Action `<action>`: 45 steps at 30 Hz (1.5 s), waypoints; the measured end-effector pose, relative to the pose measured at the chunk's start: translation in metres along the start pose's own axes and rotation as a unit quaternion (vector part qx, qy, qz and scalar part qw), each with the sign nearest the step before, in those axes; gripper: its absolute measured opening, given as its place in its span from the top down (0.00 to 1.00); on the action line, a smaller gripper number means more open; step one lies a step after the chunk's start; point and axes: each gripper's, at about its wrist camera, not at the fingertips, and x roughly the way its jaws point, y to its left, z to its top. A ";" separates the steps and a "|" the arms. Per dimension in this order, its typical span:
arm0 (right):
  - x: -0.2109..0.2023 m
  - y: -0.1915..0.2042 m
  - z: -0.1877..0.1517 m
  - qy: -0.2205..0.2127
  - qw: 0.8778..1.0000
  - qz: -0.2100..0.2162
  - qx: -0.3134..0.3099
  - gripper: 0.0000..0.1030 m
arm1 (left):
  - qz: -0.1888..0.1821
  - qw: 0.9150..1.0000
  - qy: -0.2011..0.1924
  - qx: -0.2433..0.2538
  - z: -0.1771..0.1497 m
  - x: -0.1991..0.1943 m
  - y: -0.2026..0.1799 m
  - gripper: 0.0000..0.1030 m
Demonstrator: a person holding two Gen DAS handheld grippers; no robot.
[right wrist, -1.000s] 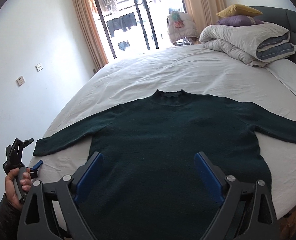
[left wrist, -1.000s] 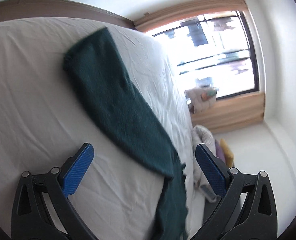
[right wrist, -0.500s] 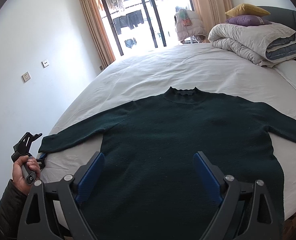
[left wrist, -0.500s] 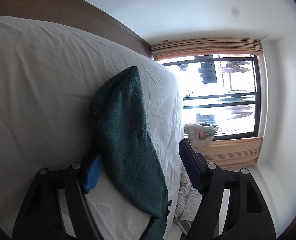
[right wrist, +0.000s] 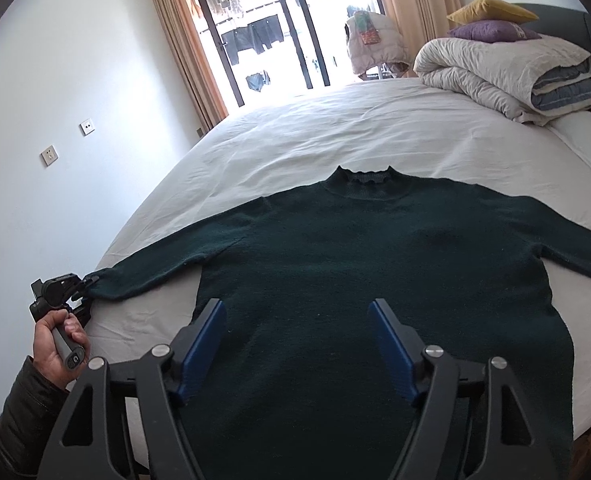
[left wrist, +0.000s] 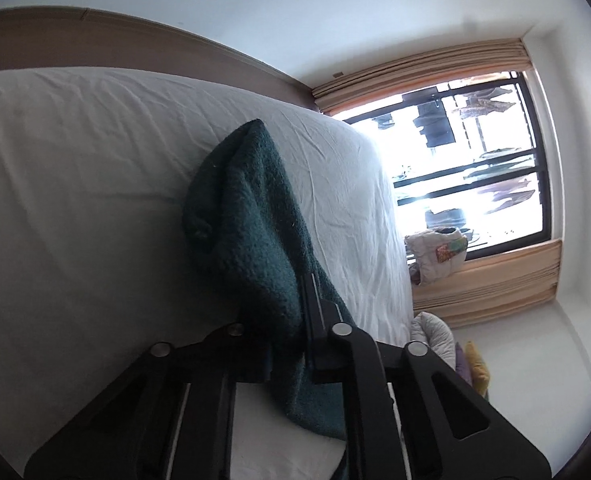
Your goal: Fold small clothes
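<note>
A dark green sweater [right wrist: 375, 260] lies face up and spread flat on the white bed [right wrist: 335, 128], collar away from me. In the left wrist view its left sleeve cuff [left wrist: 251, 216] stands up between the jaws of my left gripper [left wrist: 291, 292], which are closing and pinch the knit. The right wrist view shows that left gripper [right wrist: 83, 280] at the cuff by the bed's left edge, held by a hand [right wrist: 51, 340]. My right gripper [right wrist: 297, 320] hovers over the sweater's lower body. Its jaws are closing, still wide apart, with nothing pinched between them.
A folded grey duvet [right wrist: 503, 72] with a purple and a yellow pillow [right wrist: 491, 16] sits at the bed's far right. Beyond the bed are a glass door [right wrist: 279, 32] and curtains. A wall with sockets [right wrist: 49, 154] runs along the left.
My left gripper moved in onto the sleeve cuff and went from wide open to pinching it, so the cuff now rises off the sheet. My right gripper narrowed a little.
</note>
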 end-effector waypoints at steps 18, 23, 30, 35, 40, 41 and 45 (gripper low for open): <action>0.116 -0.066 0.081 0.112 0.964 0.195 0.142 0.16 | 0.039 0.775 -0.021 0.630 -0.264 0.090 -0.217 0.93; 0.177 -0.055 0.090 0.160 0.915 0.313 0.195 0.11 | 0.039 0.687 -0.037 0.725 -0.339 0.111 -0.217 0.93; 0.222 -0.050 0.089 0.173 0.844 0.422 0.284 0.02 | 0.042 0.594 -0.048 0.802 -0.391 0.132 -0.186 0.93; 0.237 -0.038 0.091 0.205 0.860 0.390 0.259 0.30 | 0.022 0.533 -0.072 0.843 -0.408 0.134 -0.189 0.93; 0.224 -0.044 0.099 0.193 0.886 0.348 0.239 0.68 | 0.028 0.515 -0.071 0.854 -0.407 0.146 -0.180 0.93; 0.223 -0.047 0.100 0.192 0.891 0.338 0.233 0.74 | 0.033 0.514 -0.068 0.855 -0.405 0.152 -0.179 0.93; 0.214 -0.051 0.109 0.180 0.917 0.299 0.195 0.90 | 0.034 0.507 -0.061 0.859 -0.407 0.159 -0.185 0.93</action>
